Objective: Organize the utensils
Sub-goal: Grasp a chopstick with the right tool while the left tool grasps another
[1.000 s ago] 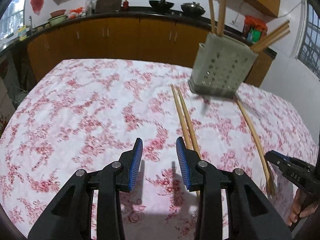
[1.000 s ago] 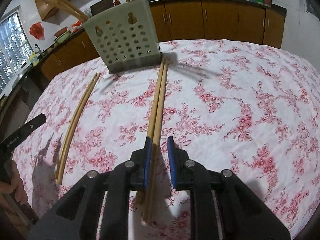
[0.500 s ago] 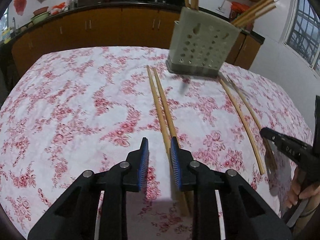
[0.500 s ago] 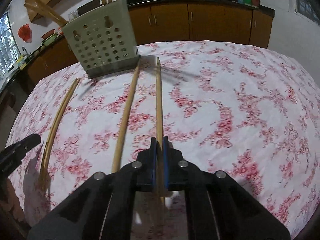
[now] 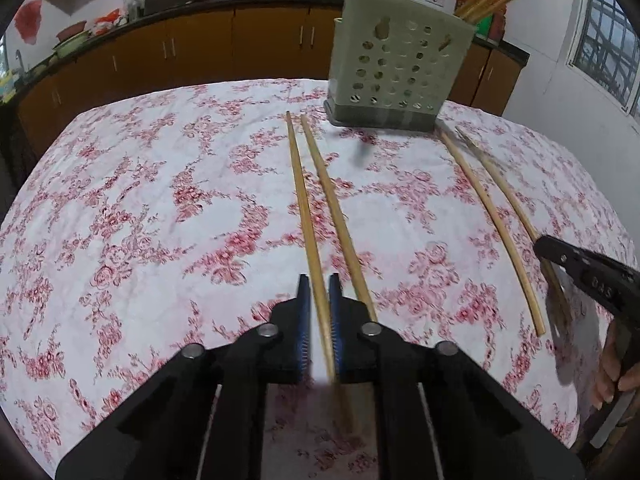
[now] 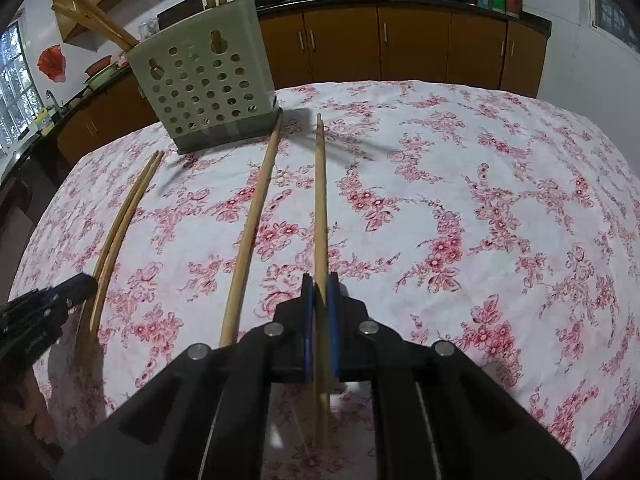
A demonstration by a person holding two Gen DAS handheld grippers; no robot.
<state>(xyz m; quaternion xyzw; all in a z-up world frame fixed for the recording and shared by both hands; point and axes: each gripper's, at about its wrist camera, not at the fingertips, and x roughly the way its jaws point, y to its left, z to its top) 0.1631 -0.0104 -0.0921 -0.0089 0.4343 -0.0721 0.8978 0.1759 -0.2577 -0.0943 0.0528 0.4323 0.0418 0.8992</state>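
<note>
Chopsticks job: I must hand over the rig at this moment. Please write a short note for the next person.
Left gripper: shut on one chopstick; its partner lies beside it on the tablecloth.
Right gripper: shut on one chopstick; its partner lies loose to the left.
Done: several chopsticks stand in the holder.
Left: put in both held sticks, then the two loose ones.
</note>
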